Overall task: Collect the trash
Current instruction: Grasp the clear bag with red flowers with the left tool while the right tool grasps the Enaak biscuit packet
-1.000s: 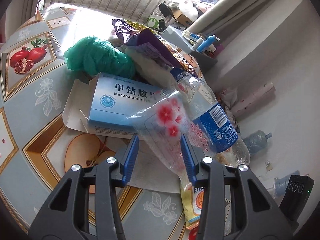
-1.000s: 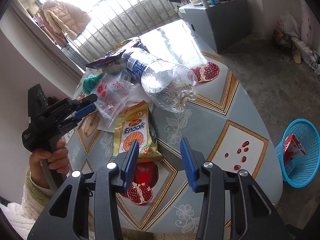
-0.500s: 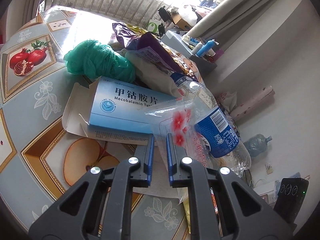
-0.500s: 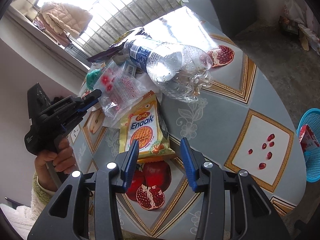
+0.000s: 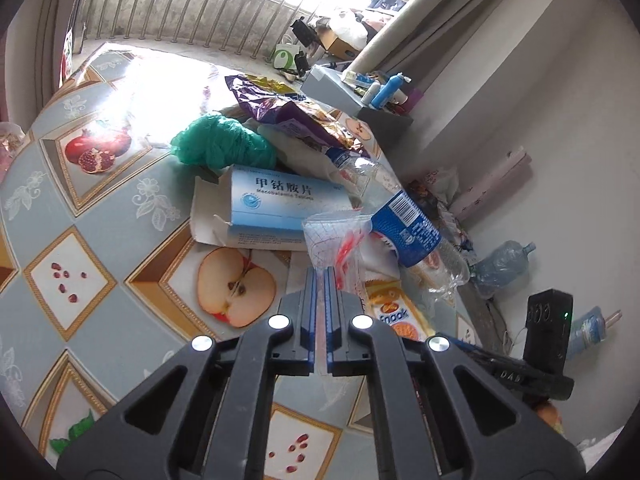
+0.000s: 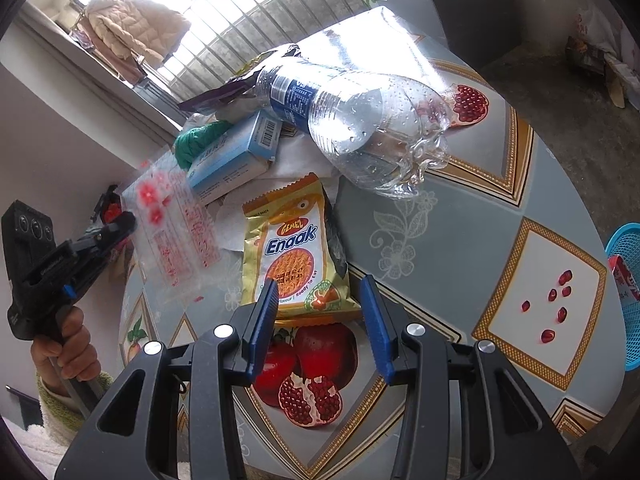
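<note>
Pinching clear plastic bag (image 5: 340,236) with red flower print between nearly closed left gripper (image 5: 321,276), lifted off the pile beside medicine box (image 5: 280,208) and water bottle (image 5: 404,224). Hovering right gripper (image 6: 320,300) wide apart, holding nothing, over Enaak snack packet (image 6: 294,252) on table (image 6: 460,216).

bottle (image 6: 360,120): clear glossy plastic | box (image 5: 276,204): matt card | tablecloth (image 6: 460,240): smooth vinyl
</note>
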`<state>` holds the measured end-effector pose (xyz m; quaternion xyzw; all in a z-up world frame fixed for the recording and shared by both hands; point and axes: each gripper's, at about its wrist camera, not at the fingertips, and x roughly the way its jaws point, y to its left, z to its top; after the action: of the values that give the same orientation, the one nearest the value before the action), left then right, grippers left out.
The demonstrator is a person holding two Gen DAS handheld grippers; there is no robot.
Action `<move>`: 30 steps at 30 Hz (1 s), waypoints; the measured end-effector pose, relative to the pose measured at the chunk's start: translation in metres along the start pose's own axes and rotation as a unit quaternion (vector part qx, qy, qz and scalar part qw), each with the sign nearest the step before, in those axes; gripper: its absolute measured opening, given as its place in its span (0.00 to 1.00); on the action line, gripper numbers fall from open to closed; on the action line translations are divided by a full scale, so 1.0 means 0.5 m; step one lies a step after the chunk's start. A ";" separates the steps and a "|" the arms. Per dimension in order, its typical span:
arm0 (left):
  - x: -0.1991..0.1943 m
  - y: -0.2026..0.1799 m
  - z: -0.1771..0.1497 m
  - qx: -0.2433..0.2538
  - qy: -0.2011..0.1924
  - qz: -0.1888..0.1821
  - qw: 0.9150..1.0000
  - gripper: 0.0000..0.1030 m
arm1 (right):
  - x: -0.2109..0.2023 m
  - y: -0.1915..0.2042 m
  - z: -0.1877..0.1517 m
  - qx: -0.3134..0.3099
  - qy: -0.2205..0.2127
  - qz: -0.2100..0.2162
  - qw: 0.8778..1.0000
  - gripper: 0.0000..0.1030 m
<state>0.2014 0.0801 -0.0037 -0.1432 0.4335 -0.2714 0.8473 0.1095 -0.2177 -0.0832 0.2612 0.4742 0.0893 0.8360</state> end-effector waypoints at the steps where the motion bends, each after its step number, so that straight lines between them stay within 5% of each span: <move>1: -0.002 -0.001 -0.006 0.006 0.002 0.008 1.000 0.02 | 0.000 0.000 0.001 0.001 -0.001 0.000 1.000 0.41; 5: 0.013 -0.002 -0.035 0.028 0.022 0.036 0.999 0.01 | 0.009 0.007 0.004 -0.005 0.002 -0.005 1.000 0.40; 16: 0.039 -0.038 -0.061 0.068 0.040 0.055 0.995 0.01 | 0.033 0.048 -0.010 -0.082 0.008 -0.075 0.994 0.21; 30: 0.034 -0.051 -0.062 0.074 0.039 0.055 0.995 0.01 | -0.017 0.017 -0.023 -0.062 -0.003 -0.035 0.997 0.14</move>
<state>0.1758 0.0490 -0.0207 -0.0448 0.4524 -0.2610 0.8516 0.0961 -0.2097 -0.0772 0.1921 0.4744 0.0887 0.8545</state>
